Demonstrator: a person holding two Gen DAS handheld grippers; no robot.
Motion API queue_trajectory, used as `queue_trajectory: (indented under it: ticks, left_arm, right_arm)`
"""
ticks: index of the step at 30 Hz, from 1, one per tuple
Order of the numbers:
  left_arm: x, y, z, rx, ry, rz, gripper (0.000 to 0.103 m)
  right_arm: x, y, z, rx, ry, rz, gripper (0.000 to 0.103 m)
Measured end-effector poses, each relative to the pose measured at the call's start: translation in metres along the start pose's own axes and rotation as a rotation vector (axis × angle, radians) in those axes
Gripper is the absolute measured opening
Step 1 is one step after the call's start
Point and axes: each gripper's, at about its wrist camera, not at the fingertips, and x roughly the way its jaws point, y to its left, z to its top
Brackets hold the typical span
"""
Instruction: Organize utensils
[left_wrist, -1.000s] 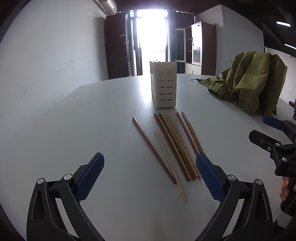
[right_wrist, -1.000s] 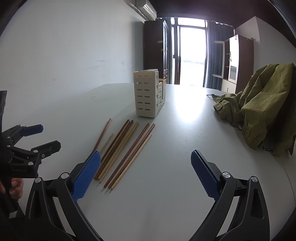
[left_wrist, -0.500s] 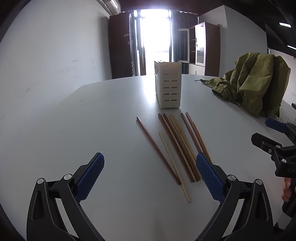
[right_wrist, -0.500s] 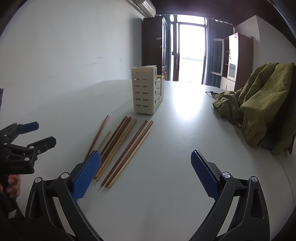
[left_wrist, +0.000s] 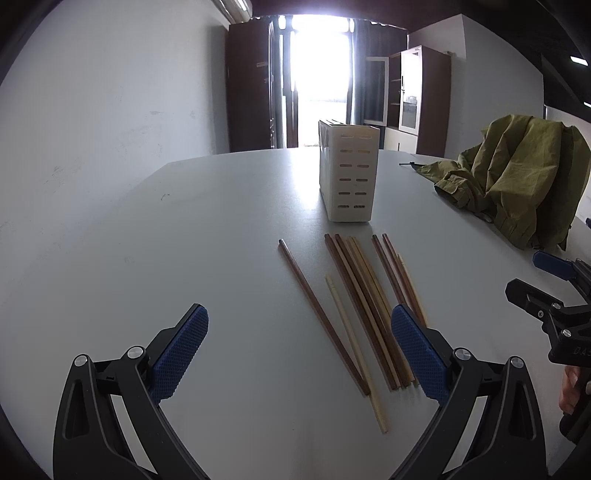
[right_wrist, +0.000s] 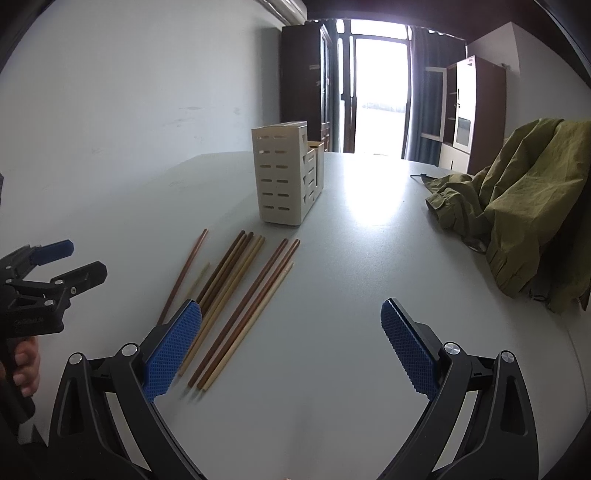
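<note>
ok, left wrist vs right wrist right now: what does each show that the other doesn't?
Left wrist only: the left claw from behind, open; the right claw at the right edge; the holder's slotted narrow end only.

Right wrist only: the right claw from behind, open; the left claw at the left edge with a hand below it; the holder's stepped side.

Both: the chopsticks loose on the white table in front of the holder, none gripped, and the green jacket.
</note>
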Motion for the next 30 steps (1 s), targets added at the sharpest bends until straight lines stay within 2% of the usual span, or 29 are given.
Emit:
queue_trajectory:
  ticks: [9, 14, 23, 30]
  left_arm:
    - [0.038, 0.018, 0.018, -0.043, 0.059, 0.038, 0.097]
    - [0.055, 0.023, 0.028, -0.053, 0.086, 0.035, 0.097]
    - [0.083, 0.024, 0.037, -0.031, 0.133, 0.038, 0.097]
    - [0.097, 0.025, 0.047, -0.014, 0.172, 0.051, 0.097]
  right_arm:
    - [0.031, -0.003, 0.022, -0.007, 0.082, -0.006, 0.099]
    - [0.049, -0.007, 0.029, -0.001, 0.122, -0.016, 0.099]
    - [0.071, -0.008, 0.037, 0.012, 0.205, -0.034, 0.099]
    - [0.099, -0.013, 0.047, 0.068, 0.285, -0.005, 0.099]
